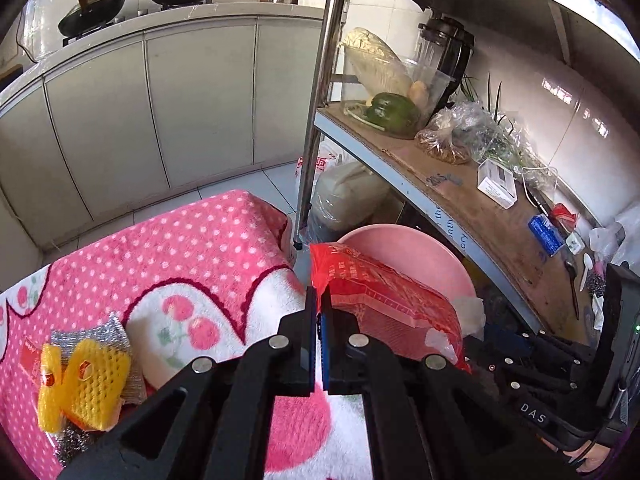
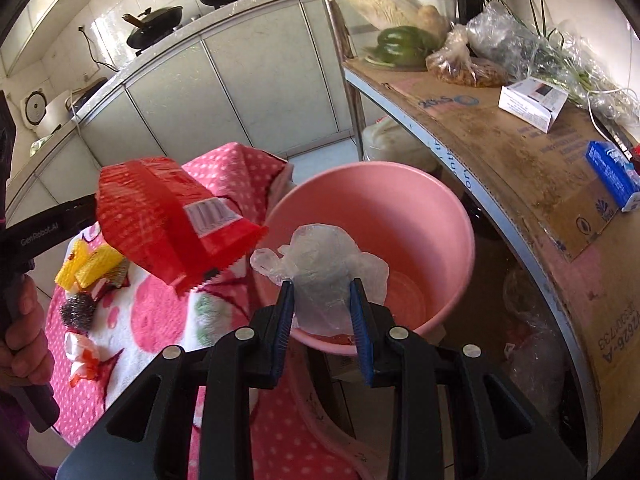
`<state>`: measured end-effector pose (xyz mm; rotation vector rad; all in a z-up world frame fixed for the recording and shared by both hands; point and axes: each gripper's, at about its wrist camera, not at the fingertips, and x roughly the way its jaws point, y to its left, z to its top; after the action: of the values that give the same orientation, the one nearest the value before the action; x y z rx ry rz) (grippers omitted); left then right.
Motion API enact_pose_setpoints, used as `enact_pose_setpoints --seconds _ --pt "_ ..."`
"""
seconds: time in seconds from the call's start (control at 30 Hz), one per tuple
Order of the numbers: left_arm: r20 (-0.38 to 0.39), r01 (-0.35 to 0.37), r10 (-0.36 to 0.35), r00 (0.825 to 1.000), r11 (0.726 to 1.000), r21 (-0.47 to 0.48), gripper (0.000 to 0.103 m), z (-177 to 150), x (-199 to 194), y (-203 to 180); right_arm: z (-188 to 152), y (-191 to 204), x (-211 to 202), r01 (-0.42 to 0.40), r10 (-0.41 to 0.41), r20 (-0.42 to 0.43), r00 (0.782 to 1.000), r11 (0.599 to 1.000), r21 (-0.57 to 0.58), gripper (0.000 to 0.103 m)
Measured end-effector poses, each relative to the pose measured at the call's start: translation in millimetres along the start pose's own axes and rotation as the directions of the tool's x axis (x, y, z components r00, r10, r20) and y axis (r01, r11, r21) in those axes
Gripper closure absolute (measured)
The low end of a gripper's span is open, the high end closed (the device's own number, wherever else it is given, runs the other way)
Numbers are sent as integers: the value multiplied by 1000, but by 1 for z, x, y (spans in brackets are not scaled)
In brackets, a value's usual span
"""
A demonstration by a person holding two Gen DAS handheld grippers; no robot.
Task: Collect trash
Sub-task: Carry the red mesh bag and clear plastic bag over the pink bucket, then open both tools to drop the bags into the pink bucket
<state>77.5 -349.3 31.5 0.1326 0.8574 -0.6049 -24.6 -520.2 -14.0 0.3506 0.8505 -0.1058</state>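
several trash items remain on the pink dotted towel (image 2: 224, 168): yellow foam nets (image 2: 90, 266), steel scourer (image 2: 78, 310). left gripper (image 1: 320, 320) pinches the red wrapper (image 2: 168, 216); right gripper (image 2: 322, 304) clamps crumpled clear plastic (image 2: 324, 264) over the pink basin (image 2: 400, 184). neither is dropped yet.

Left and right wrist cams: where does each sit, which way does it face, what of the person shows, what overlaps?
Left wrist: on the left gripper, angled down over the pink blanket; jaws pinch a red wrapper; the right gripper and fingers show at lower right.
Right wrist: on the right gripper, angled down at the pink bucket; jaws hold clear crumpled plastic; the left hand shows at left.
Shared: wrapper, bucket, blanket, yellow sponge, metal shelf.
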Motion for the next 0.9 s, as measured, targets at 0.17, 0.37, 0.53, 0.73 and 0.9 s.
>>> enact_pose_setpoints --seconds 0.17,0.37,0.53,0.73,0.9 --pt "-64 -9 9 998 1000 -1 102 -2 40 -11 2 -10 14 35 -35 -17 999 999 17 74" --pt "-104 -37 39 994 999 18 102 -9 66 -20 2 -19 27 59 -58 -38 998 998 30 74" --pt "-135 -44 46 990 999 16 99 -11 78 -23 3 -27 34 79 -77 -50 996 996 46 73" --pt "-152 -22 22 988 1000 5 76 -13 81 -27 3 -31 41 88 -83 -70 994 994 62 67" --pt "-143 9 -8 990 1000 12 70 -12 74 -30 3 -31 43 101 -97 -74 992 993 54 64"
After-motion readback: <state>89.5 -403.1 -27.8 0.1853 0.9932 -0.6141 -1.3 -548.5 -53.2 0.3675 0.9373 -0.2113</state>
